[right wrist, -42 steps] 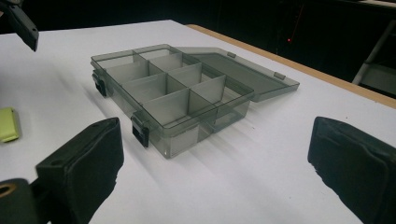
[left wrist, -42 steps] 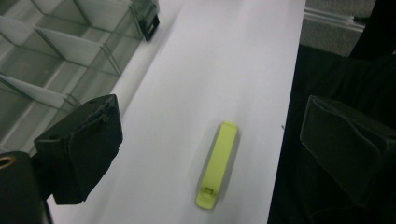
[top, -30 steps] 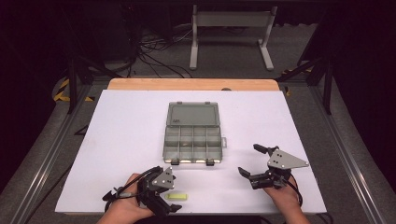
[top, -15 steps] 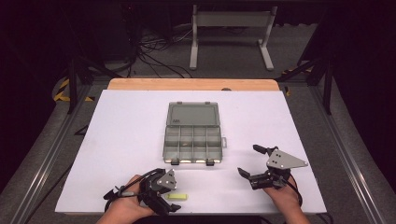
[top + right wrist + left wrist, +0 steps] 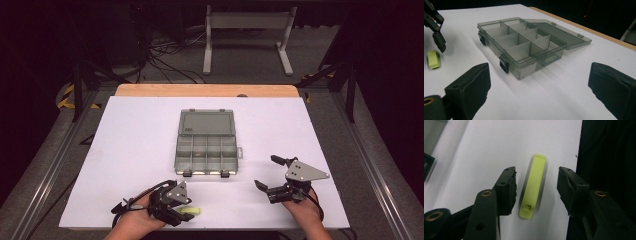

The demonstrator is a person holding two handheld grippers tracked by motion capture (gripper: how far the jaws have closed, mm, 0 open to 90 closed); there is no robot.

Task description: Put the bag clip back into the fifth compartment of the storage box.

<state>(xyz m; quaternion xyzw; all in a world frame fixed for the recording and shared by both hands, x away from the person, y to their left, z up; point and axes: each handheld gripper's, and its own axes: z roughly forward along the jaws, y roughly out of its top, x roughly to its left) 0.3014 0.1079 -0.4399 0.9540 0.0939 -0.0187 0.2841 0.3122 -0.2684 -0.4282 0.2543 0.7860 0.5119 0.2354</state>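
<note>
Jaws of the left gripper (image 5: 536, 191) stand apart around a yellow-green clip (image 5: 533, 186) at the table's near edge; right gripper (image 5: 272, 174) gapes, empty.

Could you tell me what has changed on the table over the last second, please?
Nothing visibly changed. The left gripper still straddles the yellow-green clip with open fingers, the right gripper stays open near the table edge, and the open compartment box has not moved.

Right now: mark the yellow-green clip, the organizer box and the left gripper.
yellow-green clip (image 5: 534, 185), left gripper view, mid body.
organizer box (image 5: 207, 151), high view, divided tray.
left gripper (image 5: 536, 191), left gripper view, midway between fingertips.
</note>
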